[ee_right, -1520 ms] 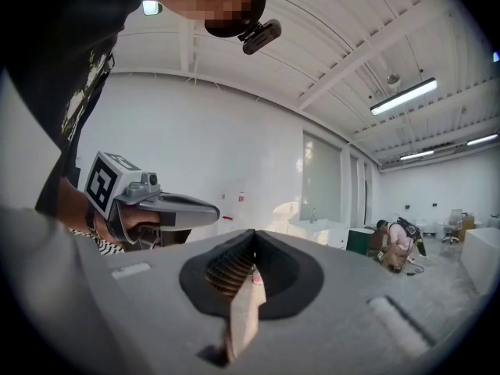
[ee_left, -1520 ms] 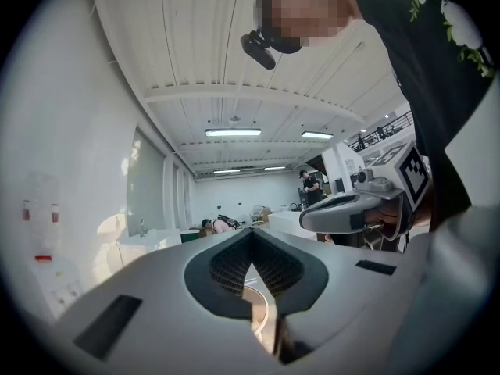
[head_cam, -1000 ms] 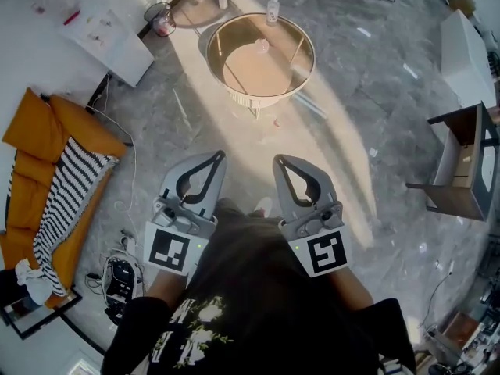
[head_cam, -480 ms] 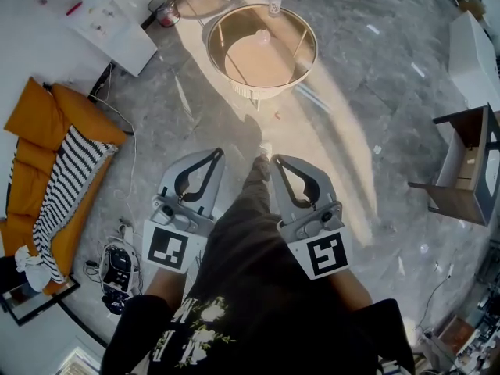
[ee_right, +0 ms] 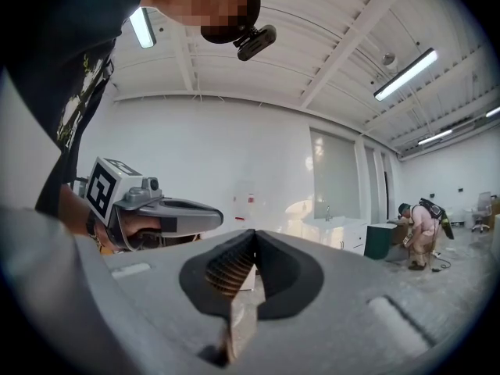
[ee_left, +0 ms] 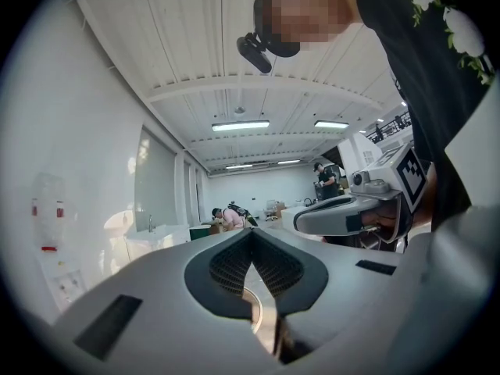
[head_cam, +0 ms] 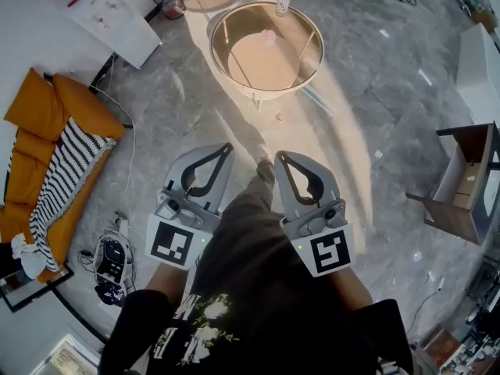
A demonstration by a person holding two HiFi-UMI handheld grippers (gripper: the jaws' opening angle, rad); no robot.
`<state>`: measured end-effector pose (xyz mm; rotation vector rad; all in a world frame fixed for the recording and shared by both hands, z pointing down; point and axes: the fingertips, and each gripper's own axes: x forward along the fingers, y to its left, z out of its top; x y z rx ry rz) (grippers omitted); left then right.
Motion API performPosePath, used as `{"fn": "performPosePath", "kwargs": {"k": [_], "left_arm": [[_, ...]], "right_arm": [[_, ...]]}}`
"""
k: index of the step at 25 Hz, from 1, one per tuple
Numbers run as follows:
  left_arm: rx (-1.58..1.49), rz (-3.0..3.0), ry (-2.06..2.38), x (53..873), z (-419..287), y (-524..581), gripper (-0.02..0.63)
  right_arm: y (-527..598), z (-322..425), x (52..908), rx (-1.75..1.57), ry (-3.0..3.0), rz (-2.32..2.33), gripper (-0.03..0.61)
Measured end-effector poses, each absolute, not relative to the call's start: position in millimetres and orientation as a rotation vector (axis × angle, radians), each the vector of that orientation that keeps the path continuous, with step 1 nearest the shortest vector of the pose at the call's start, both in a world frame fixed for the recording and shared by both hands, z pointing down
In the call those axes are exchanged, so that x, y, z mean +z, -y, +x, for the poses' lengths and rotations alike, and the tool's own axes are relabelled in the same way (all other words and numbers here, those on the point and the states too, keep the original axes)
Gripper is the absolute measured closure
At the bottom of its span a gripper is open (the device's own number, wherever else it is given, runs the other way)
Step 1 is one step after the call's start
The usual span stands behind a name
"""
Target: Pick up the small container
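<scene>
A small pale container (head_cam: 268,36) sits on the round glass table (head_cam: 223,61) with a gold rim, far ahead on the grey floor. My left gripper (head_cam: 226,147) and right gripper (head_cam: 280,156) are side by side in front of the person's dark shirt, well short of the table. Both are shut with nothing between the jaws. In the left gripper view the ribbed pads (ee_left: 234,260) meet in a closed line, as do the pads (ee_right: 230,266) in the right gripper view. Both gripper views point up into the room and neither shows the container.
A clear bottle (head_cam: 283,1) stands at the table's far edge. An orange sofa (head_cam: 35,135) with a striped cushion (head_cam: 66,182) lies left, a white desk (head_cam: 109,14) and bin (head_cam: 170,1) top left. A dark wooden side table (head_cam: 469,186) stands right. Cables (head_cam: 109,260) lie near my left.
The head view has moved forward toward the round table, and the person's leg has stepped out between the grippers. Both grippers stay shut and level.
</scene>
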<state>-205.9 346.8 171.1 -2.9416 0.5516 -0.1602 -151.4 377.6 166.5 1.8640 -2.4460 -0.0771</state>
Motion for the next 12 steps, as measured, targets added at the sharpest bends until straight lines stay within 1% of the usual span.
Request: {"fn": "performPosePath", "kwargs": {"k": [12], "left_arm": [[-0.121, -2.91, -0.58, 147, -153, -283, 0.606]], "right_arm": [[-308, -103, 142, -0.134, 2.483, 1.803, 0.583]]}}
